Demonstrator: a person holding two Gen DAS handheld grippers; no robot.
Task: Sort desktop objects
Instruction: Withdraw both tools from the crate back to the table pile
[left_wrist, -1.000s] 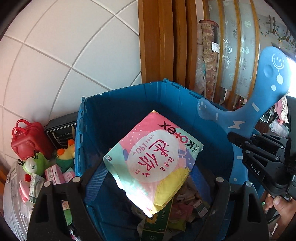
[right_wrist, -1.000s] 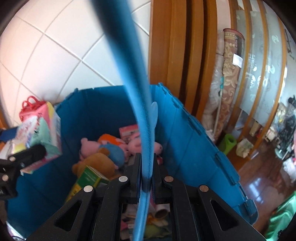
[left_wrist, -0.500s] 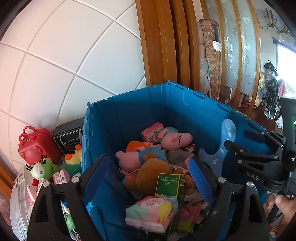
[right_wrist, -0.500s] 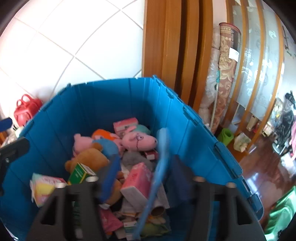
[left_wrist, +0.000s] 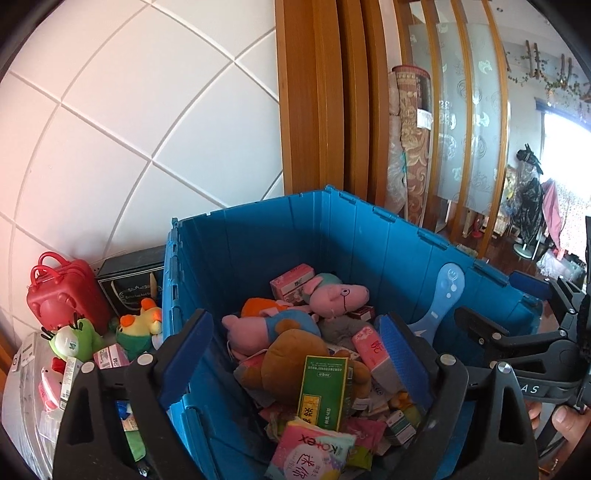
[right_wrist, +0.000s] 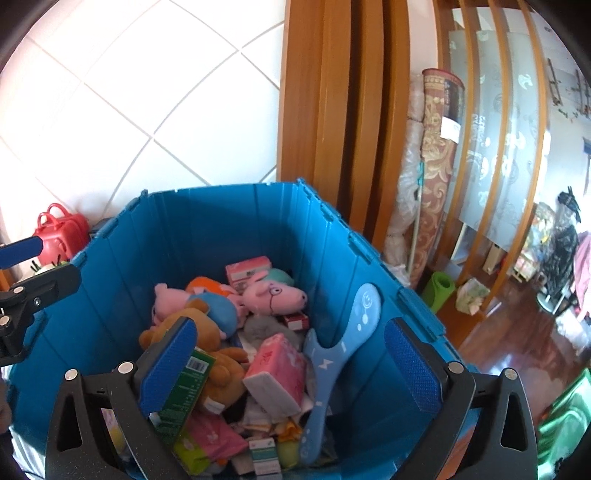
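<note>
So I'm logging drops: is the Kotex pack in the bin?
In. The Kotex pack lies on the pile inside the blue bin; the left gripper is open, empty.

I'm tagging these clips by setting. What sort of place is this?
Most likely a lived-in home. A wooden-framed frosted glass partition opens onto a room with polished wood floor, a rolled rug leans by the white tiled wall, and a blue crate holds plush toys.

In the bin (left_wrist: 388, 236): plush pig (left_wrist: 338, 299) at the back, box (left_wrist: 293, 283) behind it, plush bear (left_wrist: 295, 360) in the middle, carton (left_wrist: 325, 391) leaning on the bear, packet (left_wrist: 310, 456) nearest, paddle (right_wrist: 343, 354) propped against the right wall. Left of the bin, outside: suitcase (left_wrist: 62, 295).
</note>
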